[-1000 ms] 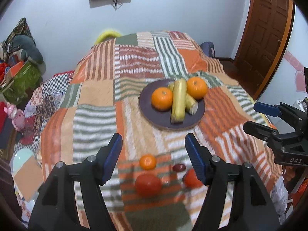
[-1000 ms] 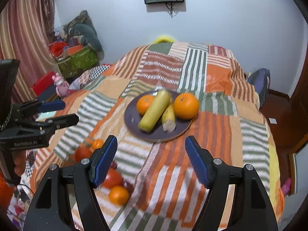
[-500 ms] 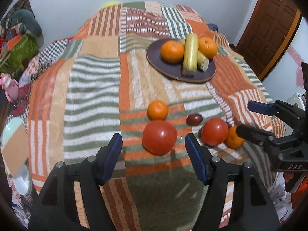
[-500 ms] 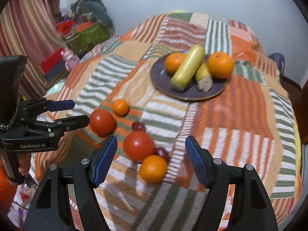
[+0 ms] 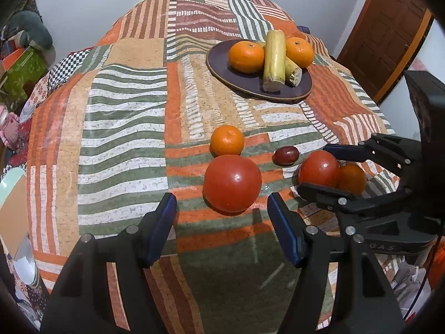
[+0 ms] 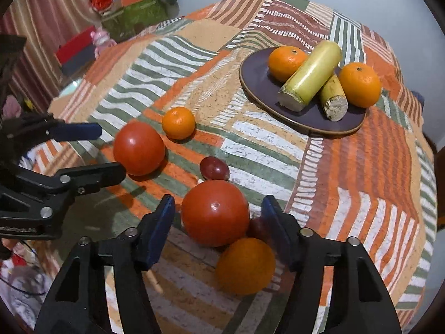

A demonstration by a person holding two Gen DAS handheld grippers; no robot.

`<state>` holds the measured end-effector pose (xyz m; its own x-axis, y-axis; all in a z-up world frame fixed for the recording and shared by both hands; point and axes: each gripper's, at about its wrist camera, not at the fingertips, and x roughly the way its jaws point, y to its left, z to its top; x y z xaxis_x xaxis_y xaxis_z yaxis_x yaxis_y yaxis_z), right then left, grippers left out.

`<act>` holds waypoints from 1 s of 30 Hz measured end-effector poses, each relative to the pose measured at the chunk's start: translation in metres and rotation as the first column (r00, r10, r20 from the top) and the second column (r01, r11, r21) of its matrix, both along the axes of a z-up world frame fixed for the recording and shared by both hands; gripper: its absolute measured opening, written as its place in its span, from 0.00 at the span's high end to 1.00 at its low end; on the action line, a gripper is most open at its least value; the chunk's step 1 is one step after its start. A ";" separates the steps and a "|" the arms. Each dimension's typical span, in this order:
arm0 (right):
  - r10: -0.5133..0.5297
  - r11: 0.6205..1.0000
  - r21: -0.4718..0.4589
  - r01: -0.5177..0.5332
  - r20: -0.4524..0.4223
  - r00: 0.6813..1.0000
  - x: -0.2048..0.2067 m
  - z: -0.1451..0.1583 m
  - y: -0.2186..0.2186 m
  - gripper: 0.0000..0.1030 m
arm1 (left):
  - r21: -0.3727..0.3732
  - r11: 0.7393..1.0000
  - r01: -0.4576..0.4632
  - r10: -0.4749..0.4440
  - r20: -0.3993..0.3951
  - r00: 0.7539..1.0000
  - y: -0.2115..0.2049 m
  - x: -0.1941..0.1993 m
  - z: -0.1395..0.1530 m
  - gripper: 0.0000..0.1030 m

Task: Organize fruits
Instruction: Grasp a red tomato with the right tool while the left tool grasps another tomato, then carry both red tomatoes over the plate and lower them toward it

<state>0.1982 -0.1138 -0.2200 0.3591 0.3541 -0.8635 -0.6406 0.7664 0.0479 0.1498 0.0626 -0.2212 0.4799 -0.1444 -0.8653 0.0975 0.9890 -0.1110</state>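
A dark plate point(image 5: 219, 68) at the back holds two oranges point(image 5: 246, 56) and two yellow cane pieces point(image 5: 274, 59). Near the front edge lie loose fruit. A big tomato point(image 5: 232, 182) sits just ahead of my open left gripper point(image 5: 220, 199), not touched. A small orange point(image 5: 227, 140) and a dark grape point(image 5: 286, 156) lie behind it. A second tomato point(image 6: 215, 213) lies between the fingers of my right gripper point(image 6: 218, 206). Its jaws are closing, with gaps still showing on both sides. An orange point(image 6: 246, 265) and another grape point(image 6: 257, 228) crowd that tomato.
A striped patchwork cloth point(image 5: 125, 111) covers the round table, which drops away close below both grippers. A wooden door point(image 5: 389, 36) stands at the right. Boxes and soft toys point(image 6: 130, 14) pile up beyond the table's left side.
Both grippers sank toward the loose fruit near the front edge, each arriving at a tomato. The right jaws have narrowed around theirs. The left jaws kept their width.
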 end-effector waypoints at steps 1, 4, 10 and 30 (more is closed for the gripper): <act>0.005 1.000 -0.010 -0.005 0.005 1.000 0.000 0.000 0.001 0.47 | 0.002 1.000 0.005 -0.005 -0.002 1.000 -0.001 0.001 -0.001 0.35; 0.017 1.000 -0.004 -0.017 0.004 1.000 0.000 0.001 -0.001 0.50 | 0.002 1.000 0.014 -0.013 -0.009 1.000 -0.005 0.005 -0.005 0.35; 0.021 0.999 0.039 -0.021 -0.003 1.000 0.002 0.008 -0.005 0.58 | -0.001 1.000 0.024 -0.024 -0.024 0.999 -0.013 0.016 -0.011 0.35; -0.113 0.982 0.157 0.103 0.058 0.992 0.019 0.043 -0.044 0.59 | 0.014 1.000 -0.012 0.013 -0.018 1.000 -0.016 0.024 -0.010 0.53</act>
<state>0.2175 -0.1581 -0.1773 0.4568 0.4363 -0.7752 -0.5602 0.8181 0.1302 0.1738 0.0468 -0.2316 0.4655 -0.1262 -0.8760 0.0831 0.9916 -0.0988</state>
